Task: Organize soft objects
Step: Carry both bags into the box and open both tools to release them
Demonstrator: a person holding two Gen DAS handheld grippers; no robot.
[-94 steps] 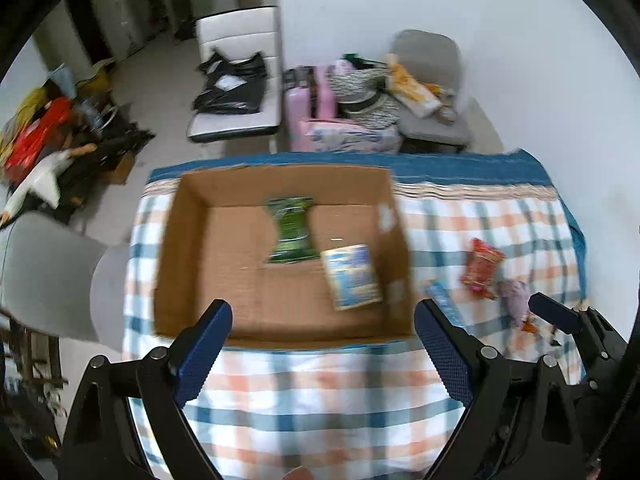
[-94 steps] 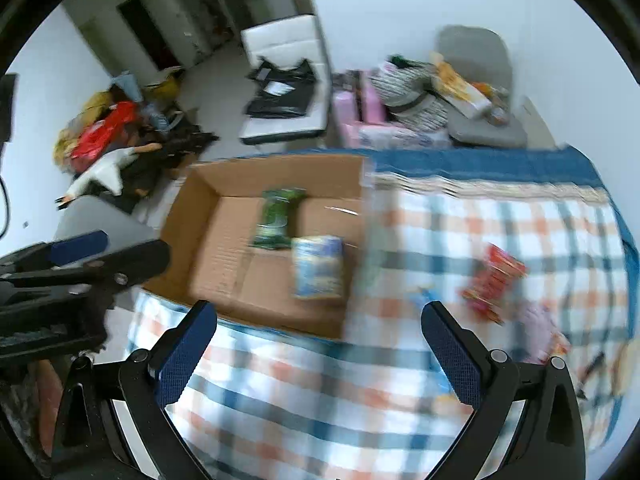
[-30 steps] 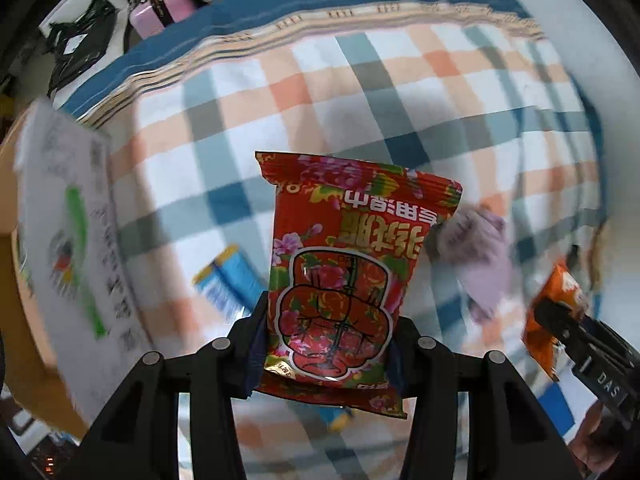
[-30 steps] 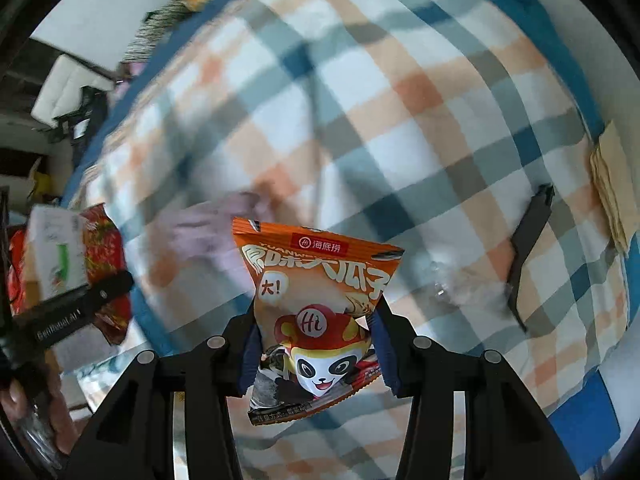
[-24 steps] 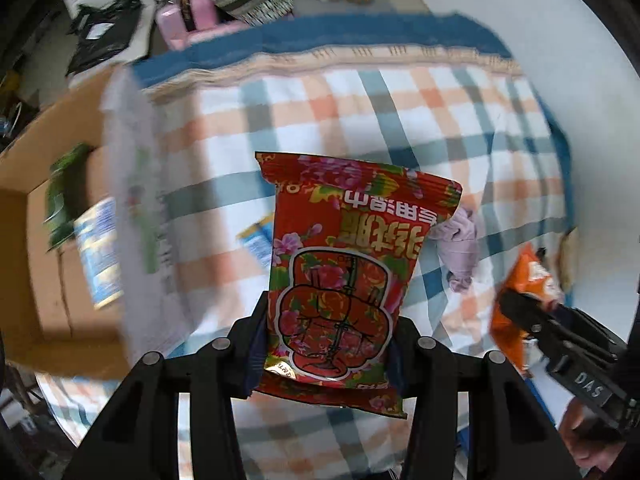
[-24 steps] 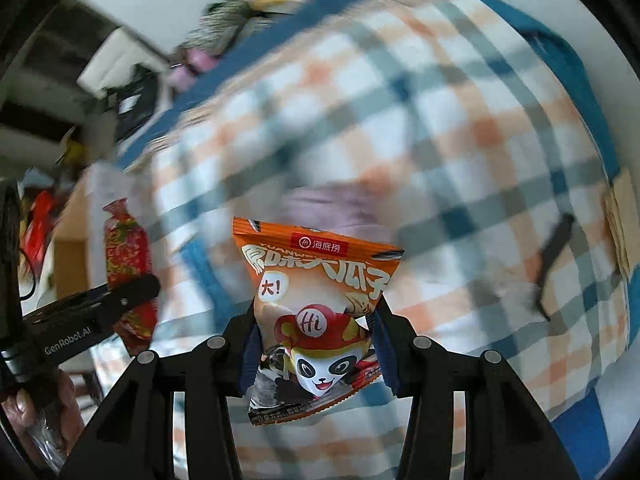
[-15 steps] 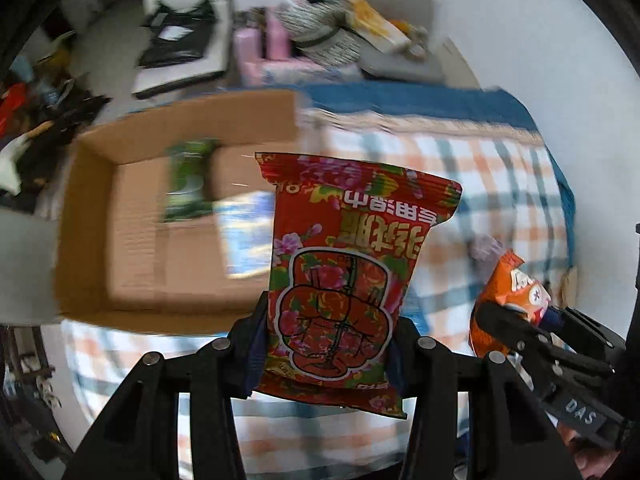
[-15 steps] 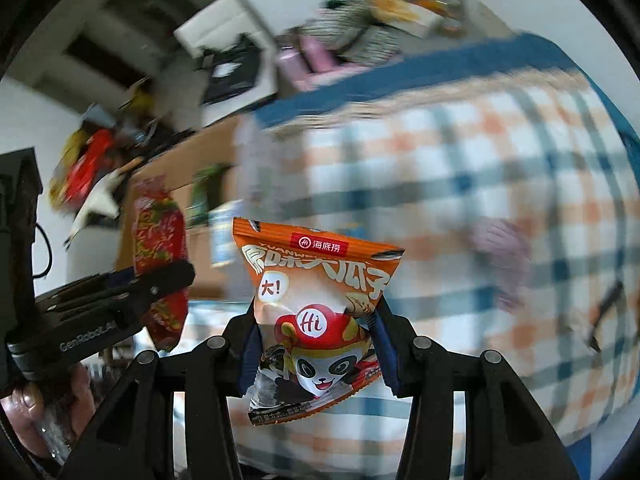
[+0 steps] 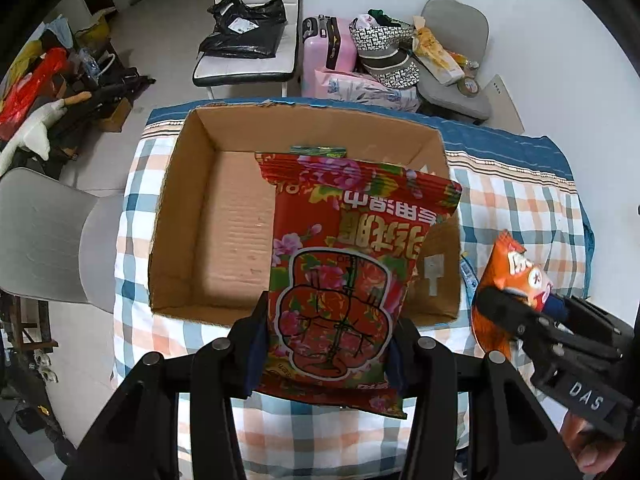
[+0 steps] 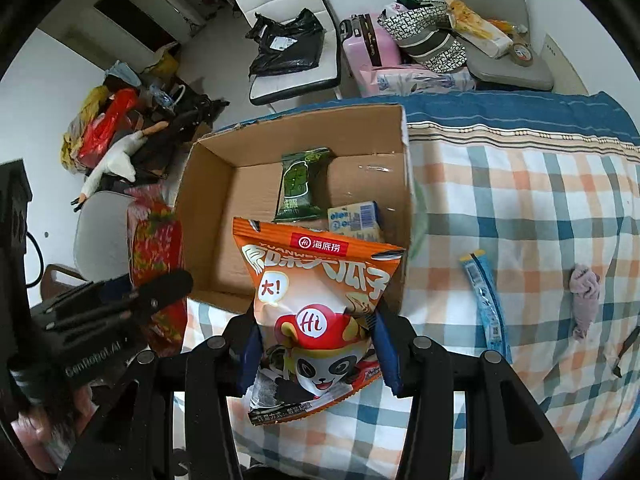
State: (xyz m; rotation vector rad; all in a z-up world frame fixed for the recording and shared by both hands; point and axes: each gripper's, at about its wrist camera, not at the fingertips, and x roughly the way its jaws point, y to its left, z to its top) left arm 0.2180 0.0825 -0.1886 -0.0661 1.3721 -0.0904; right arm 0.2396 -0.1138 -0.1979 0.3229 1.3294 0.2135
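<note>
My left claw [image 9: 326, 344] grips the red floral packet [image 9: 344, 280]; my right claw [image 10: 316, 346] grips the orange "Hi" panda bag [image 10: 316, 304]. Only the right view shows the green packet [image 10: 302, 188] in the cardboard box [image 10: 216, 200].

Beyond the far edge of the checked cloth-covered surface [image 9: 168, 332] stands a white chair [image 9: 248, 66] with a black plastic bag [image 9: 244, 38] lying on its seat. Next to it is a pink suitcase [image 9: 328, 54], and a grey chair [image 9: 460, 92] past the far right corner carries a patterned bag [image 9: 384, 38] and a roll of tape [image 9: 468, 87]. On the floor off the surface's left edge lie a white goose toy [image 10: 116, 166], a red bag [image 10: 108, 124] and dark clutter, with another grey chair [image 9: 44, 240] drawn up close to that edge.
</note>
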